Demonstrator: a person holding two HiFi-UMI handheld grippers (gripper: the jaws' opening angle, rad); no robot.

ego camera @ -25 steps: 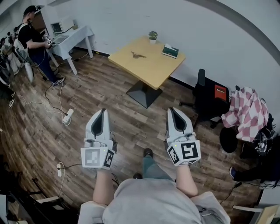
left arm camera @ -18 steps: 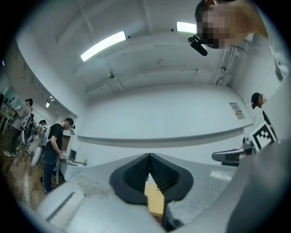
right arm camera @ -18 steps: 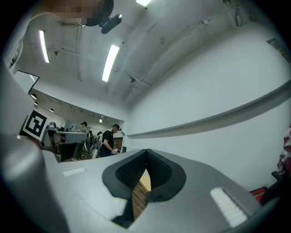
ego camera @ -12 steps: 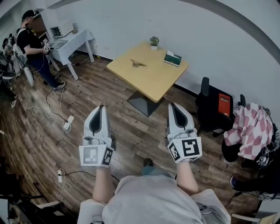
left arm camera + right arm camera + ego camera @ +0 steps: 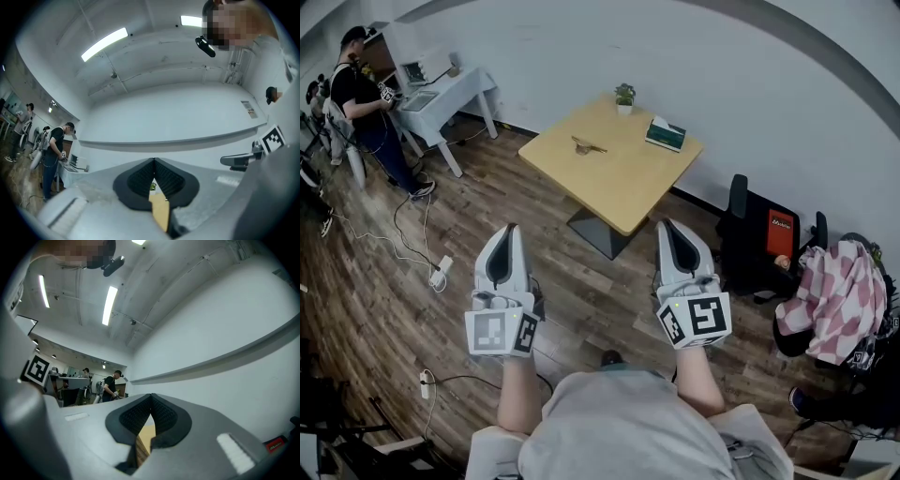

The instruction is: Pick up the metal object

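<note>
Across the wooden floor (image 5: pixel 394 281), ahead of both grippers, stands a square, light-wood counter (image 5: pixel 619 178) on a dark pedestal foot. On its far half lies the metal object (image 5: pixel 588 145), small and thin, flat on the top and well apart from either gripper. Near the counter's far corner is a small potted plant (image 5: pixel 624 94), and to the right of that a green box (image 5: pixel 665 135) close to the edge by the wall. The left gripper (image 5: pixel 507 231) and the right gripper (image 5: pixel 665 226) are held side by side above the floor, both pointing toward the counter. Each gripper's own view shows its jaws closed tip to tip with nothing between them; only a sliver of the counter shows through the gap below the tips. At far left a person (image 5: pixel 366 103) stands at a white desk (image 5: pixel 450 89). To the right of the counter sits a black chair (image 5: pixel 759 244), and beyond it a pink checked cloth (image 5: pixel 834 300).
</note>
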